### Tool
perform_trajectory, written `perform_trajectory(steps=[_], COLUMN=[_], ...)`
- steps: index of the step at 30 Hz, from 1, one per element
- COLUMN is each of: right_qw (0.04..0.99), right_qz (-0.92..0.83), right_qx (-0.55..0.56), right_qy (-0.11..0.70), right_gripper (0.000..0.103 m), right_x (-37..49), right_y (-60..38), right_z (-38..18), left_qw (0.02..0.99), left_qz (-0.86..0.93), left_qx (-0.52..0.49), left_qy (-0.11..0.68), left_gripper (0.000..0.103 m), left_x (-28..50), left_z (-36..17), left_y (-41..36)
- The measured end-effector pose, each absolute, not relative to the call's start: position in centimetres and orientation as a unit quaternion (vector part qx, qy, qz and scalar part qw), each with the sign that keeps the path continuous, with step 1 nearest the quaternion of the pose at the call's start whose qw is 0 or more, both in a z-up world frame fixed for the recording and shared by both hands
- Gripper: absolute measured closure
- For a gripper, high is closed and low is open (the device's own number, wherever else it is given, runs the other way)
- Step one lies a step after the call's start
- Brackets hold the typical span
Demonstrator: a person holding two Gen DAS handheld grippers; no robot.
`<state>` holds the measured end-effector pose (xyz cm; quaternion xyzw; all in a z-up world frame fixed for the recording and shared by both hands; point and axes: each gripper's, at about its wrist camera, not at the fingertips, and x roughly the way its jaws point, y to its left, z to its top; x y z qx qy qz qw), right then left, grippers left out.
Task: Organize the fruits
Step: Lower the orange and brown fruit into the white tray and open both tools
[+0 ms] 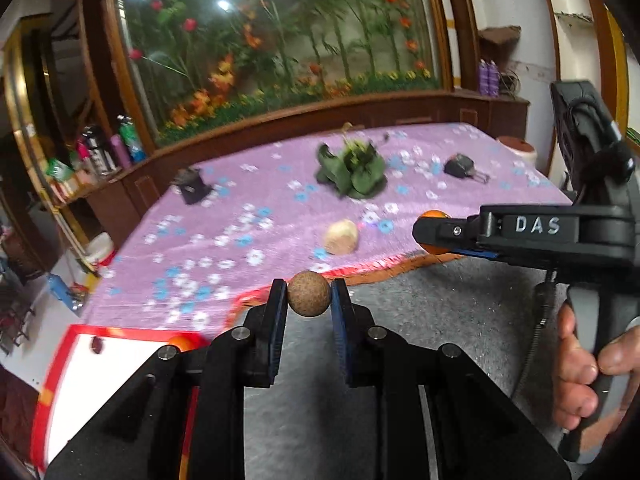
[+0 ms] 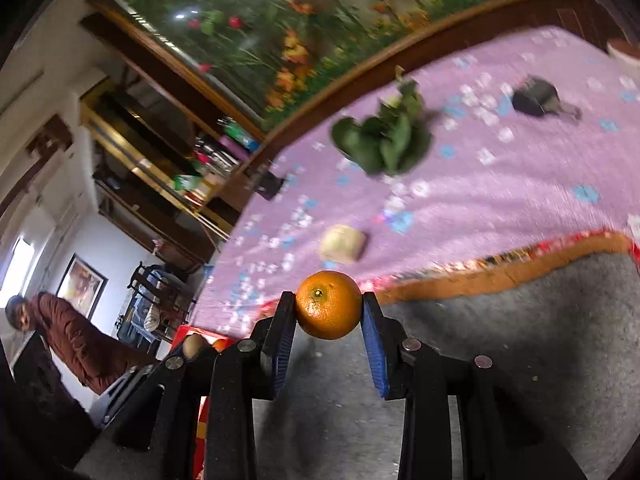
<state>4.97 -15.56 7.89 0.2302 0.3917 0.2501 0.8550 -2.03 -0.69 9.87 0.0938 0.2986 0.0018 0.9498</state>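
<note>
Left gripper (image 1: 309,294) is clamped on a small round brown fruit (image 1: 309,293), held above the grey mat (image 1: 440,312) just short of the purple floral cloth's (image 1: 248,216) red-orange fringed edge. Right gripper (image 2: 329,305) is clamped on an orange (image 2: 329,305) over the same edge. A pale fruit (image 1: 341,237) lies on the cloth just beyond. The red-rimmed white tray (image 1: 116,364) sits at lower left, holding an orange fruit (image 1: 182,343). A green leafy bunch (image 1: 352,170) lies well apart.
</note>
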Motion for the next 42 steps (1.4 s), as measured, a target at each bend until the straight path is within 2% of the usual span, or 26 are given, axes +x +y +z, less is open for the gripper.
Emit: perform_trajectory(steps=[11,28,42], right_qw=[0.872,0.893,0.860], right_qz=[0.264,0.238,0.356], right_qx=[0.195,0.173,0.123], right_qy=[0.362,0.341,0.343], right_gripper=[0.070,0.070,0.070], right_x=[3.3,0.5,-5.6], right_y=[-13.8,-13.2,-1.1], right_z=[8.6,8.8,11.4], left_qw=[0.963,0.970,0.965], left_qz=[0.046,0.076,0.112], left_qx=[0.074,0.026,-0.018], left_qy=[0.256,0.228,0.237], left_gripper=[0.084,0.084,0.083], left_x=[-6.5,-9.8,-12.5], left_z=[13.1,13.8,11.5], left_y=[2.9,9.3,15.6])
